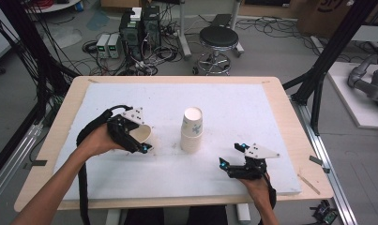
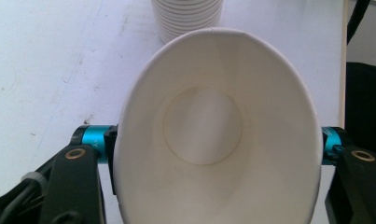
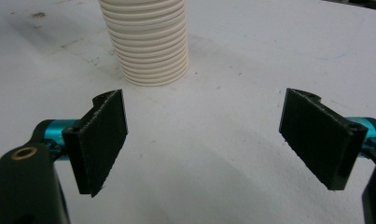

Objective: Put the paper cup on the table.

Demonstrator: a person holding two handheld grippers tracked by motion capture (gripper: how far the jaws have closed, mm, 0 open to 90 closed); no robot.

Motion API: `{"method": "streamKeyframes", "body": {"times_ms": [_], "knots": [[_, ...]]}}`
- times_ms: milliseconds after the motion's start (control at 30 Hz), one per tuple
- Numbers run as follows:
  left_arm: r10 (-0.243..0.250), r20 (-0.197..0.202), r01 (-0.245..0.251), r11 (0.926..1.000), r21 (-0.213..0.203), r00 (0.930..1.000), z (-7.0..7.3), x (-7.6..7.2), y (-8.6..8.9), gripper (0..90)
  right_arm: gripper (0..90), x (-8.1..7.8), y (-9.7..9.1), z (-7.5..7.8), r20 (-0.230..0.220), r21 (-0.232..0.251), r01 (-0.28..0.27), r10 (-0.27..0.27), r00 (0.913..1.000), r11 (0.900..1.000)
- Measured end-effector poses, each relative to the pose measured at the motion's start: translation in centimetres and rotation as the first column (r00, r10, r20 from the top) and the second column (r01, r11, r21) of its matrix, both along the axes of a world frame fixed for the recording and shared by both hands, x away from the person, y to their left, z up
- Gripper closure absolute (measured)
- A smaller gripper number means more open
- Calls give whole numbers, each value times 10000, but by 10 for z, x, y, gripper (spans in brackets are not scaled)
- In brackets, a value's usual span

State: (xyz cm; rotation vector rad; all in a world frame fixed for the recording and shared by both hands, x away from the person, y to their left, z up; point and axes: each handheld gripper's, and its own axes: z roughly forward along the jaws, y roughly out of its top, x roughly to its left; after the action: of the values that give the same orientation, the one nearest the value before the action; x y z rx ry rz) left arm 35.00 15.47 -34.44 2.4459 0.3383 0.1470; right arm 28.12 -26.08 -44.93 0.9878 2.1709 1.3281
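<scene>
A single white paper cup [image 2: 202,126] lies on its side between the jaws of my left gripper [image 1: 139,139], which is shut on it; its rim is squeezed into an oval and its open mouth faces the camera. The cup [image 1: 143,133] is held at the left-middle of the white board [image 1: 252,108]. A stack of upside-down paper cups [image 1: 192,130] stands at the board's centre, just right of the held cup, and shows again beyond the jaws [image 3: 148,42]. My right gripper [image 1: 230,156] rests low near the front right, open with nothing between its pads [image 3: 101,140].
The white board lies on a wooden table [image 1: 297,140] with edges all round. Behind the table are a black stool [image 1: 218,40], computer boxes [image 1: 137,30] and tangled cables on the floor. Black frame posts [image 1: 327,61] stand to the right.
</scene>
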Motion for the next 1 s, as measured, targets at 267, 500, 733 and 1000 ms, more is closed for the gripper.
{"method": "streamKeyframes", "body": {"times_ms": [267,500,733,1000], "knots": [[40,-2,-40,9999,111,10000,-1,1,-1,340,154,0,0,0,31,-74,-38,38,10000,10000],[161,-47,-159,9992,374,9999,-5,5,-3,343,154,0,1,0,35,-139,-67,67,10000,9999],[218,-108,-208,9966,792,9997,-12,11,-11,343,154,-1,2,0,120,-235,-78,80,9999,9997],[229,-353,-177,9898,1415,9991,-24,17,-22,343,156,0,2,0,31,-251,-130,130,9999,9996]]}}
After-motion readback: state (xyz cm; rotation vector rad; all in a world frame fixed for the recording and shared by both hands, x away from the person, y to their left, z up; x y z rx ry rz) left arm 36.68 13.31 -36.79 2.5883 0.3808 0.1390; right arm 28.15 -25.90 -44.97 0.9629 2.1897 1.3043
